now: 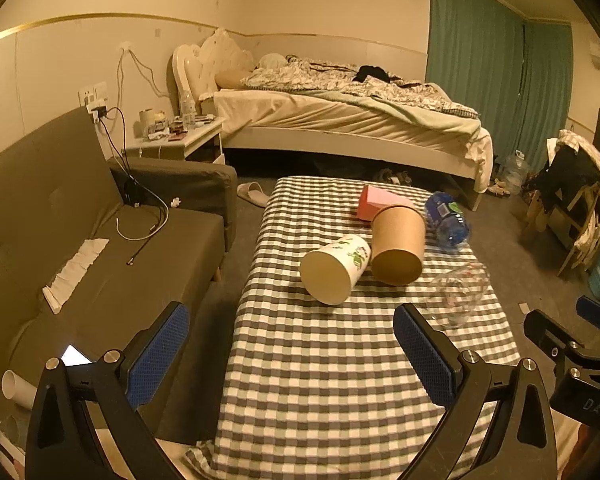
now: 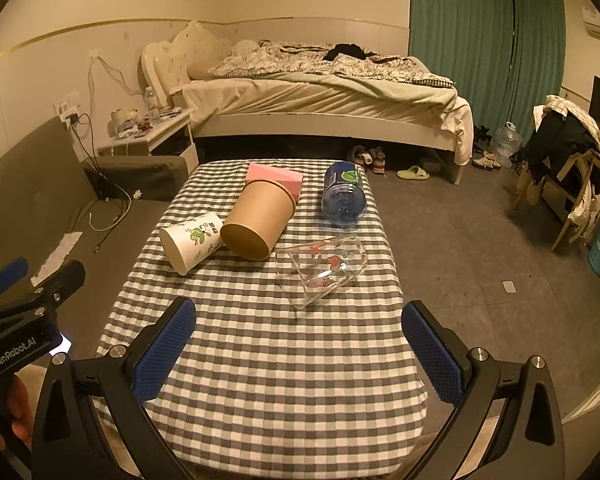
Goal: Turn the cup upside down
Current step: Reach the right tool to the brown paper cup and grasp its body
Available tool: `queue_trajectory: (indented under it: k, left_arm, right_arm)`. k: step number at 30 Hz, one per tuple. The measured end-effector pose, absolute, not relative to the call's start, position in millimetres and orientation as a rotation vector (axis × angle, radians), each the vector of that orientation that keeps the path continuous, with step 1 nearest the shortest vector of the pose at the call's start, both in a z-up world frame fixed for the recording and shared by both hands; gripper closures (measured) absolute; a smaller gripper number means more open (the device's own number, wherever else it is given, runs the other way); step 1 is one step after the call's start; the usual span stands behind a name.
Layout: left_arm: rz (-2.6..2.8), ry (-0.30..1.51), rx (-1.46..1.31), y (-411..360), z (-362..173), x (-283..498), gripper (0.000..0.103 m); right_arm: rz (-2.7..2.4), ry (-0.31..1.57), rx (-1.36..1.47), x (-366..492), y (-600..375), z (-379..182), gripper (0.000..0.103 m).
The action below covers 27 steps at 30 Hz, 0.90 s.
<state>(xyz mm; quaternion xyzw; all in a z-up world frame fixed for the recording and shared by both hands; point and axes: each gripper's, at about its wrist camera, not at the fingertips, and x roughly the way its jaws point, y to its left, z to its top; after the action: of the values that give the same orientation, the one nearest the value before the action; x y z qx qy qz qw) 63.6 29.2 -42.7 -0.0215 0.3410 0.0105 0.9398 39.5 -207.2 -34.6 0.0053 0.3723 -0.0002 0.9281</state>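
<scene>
Three cups lie on their sides on the checked table (image 1: 320, 380) (image 2: 280, 360): a white cup with a leaf print (image 1: 334, 270) (image 2: 192, 242), a brown paper cup (image 1: 398, 244) (image 2: 260, 218) beside it, and a clear glass cup with red prints (image 1: 458, 292) (image 2: 322, 270). My left gripper (image 1: 292, 354) is open and empty, near the table's front left, well short of the white cup. My right gripper (image 2: 298, 354) is open and empty above the near part of the table, in front of the glass cup.
A pink box (image 1: 374, 202) (image 2: 276, 178) and a blue plastic bottle (image 1: 446, 220) (image 2: 343, 196) lie at the table's far end. A grey sofa (image 1: 80, 248) stands on the left with cables on it. A bed (image 1: 340, 116) is behind, a chair with clothes (image 1: 576, 188) on the right.
</scene>
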Motion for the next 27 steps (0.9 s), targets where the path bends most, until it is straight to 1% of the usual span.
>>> queue_trajectory:
  k: [5, 13, 21, 27]
  left_arm:
    - [0.024, 0.711, -0.029, 41, -51, 95, 0.0]
    - [0.071, 0.689, 0.034, 65, -67, 158, 0.0]
    - [0.082, 0.757, 0.005, 87, -110, 178, 0.0]
    - [0.113, 0.795, -0.013, 107, -130, 185, 0.0]
  right_arm:
    - [-0.009, 0.782, 0.005, 66, -199, -40, 0.0]
    - [-0.032, 0.791, 0.009, 147, -179, -47, 0.0]
    - [-0.093, 0.896, 0.055, 240, -156, -92, 0.0]
    - [-0.135, 0.985, 0.094, 273, -157, -130, 0.001]
